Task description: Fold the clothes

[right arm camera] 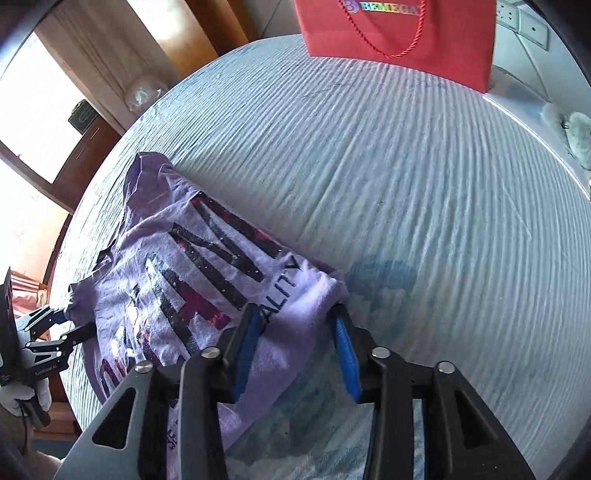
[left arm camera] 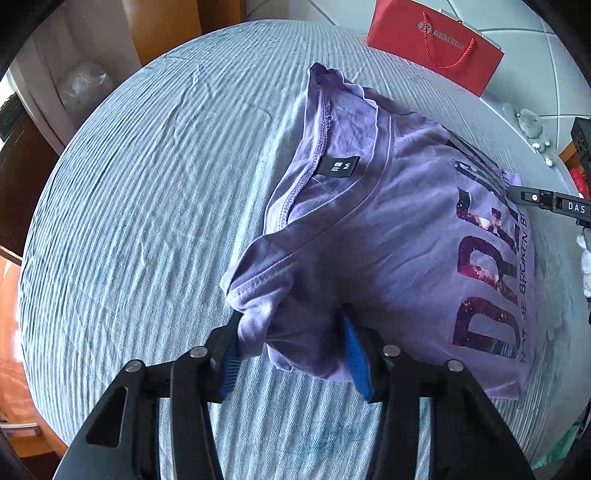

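Observation:
A purple T-shirt [left arm camera: 399,229] with dark printed letters lies partly folded on the blue striped bedcover [left arm camera: 147,206]. Its collar and black size label face up. My left gripper [left arm camera: 291,332] is shut on a bunched shoulder or sleeve edge of the shirt. In the right wrist view the shirt [right arm camera: 177,280] lies to the left. My right gripper [right arm camera: 295,325] has its blue pads either side of the shirt's far corner, with cloth between them. The left gripper also shows in the right wrist view [right arm camera: 79,326] at the shirt's left edge. The right gripper shows in the left wrist view [left arm camera: 517,194] at the shirt's right edge.
A red paper bag [left arm camera: 436,44] with a cord handle stands at the far edge of the bed; it also shows in the right wrist view [right arm camera: 399,33]. Wooden furniture [left arm camera: 162,26] and a window lie beyond the left side. A grey fluffy item [right arm camera: 576,136] sits at the right.

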### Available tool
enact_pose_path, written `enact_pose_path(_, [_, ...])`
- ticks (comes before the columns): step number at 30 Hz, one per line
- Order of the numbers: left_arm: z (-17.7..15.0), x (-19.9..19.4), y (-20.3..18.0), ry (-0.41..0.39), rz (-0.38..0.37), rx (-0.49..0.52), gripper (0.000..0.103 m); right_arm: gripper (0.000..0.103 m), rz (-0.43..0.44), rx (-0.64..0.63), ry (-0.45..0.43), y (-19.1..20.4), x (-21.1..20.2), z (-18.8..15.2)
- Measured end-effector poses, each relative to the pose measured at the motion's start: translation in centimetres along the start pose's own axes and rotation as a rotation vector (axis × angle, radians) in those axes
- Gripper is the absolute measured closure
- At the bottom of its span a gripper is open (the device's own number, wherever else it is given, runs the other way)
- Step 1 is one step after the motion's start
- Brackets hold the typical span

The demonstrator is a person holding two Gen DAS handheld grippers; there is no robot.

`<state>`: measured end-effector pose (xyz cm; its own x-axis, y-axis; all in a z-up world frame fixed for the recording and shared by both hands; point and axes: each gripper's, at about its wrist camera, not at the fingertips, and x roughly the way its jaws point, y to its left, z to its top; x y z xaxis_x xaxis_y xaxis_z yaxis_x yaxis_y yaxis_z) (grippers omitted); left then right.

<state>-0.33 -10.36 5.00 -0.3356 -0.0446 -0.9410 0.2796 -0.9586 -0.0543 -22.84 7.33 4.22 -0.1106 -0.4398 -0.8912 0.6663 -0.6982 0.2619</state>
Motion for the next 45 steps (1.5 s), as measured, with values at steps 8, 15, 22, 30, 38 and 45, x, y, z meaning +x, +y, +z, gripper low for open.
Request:
enact_pose_path(8, [0.2, -1.8, 1.7, 0.026, -0.083, 0.028, 0.083, 0.078, -0.025, -0.018, 0.005, 0.5, 0.3, 0.5])
enact_pose_path(15, [0.2, -2.9, 1.9, 0.042, -0.141, 0.016, 0.081, 0.078, -0.022, 0.017, -0.024, 0.3, 0.6, 0.8])
enact_pose_path(22, [-0.2, -4.2, 1.1, 0.041, -0.135, 0.032, 0.079, 0.076, -0.043, 0.007, -0.042, 0.5, 0.7, 0.7])
enact_pose_path(30, [-1.1, -5.5, 0.4, 0.002, -0.105, 0.047, 0.085, 0.082, -0.098, -0.062, -0.008, 1.3, 0.8, 0.8])
enact_pose_path(38, [-1.5, -6.4, -0.2, -0.007, -0.112, 0.076, 0.092, 0.093, -0.115, -0.1, -0.01, 1.9, 0.4, 0.2])
enact_pose_path(45, [-2.4, -7.7, -0.4, -0.034, -0.125, 0.052, 0.094, 0.095, -0.127, -0.12, -0.047, 2.7, -1.1, -0.2])
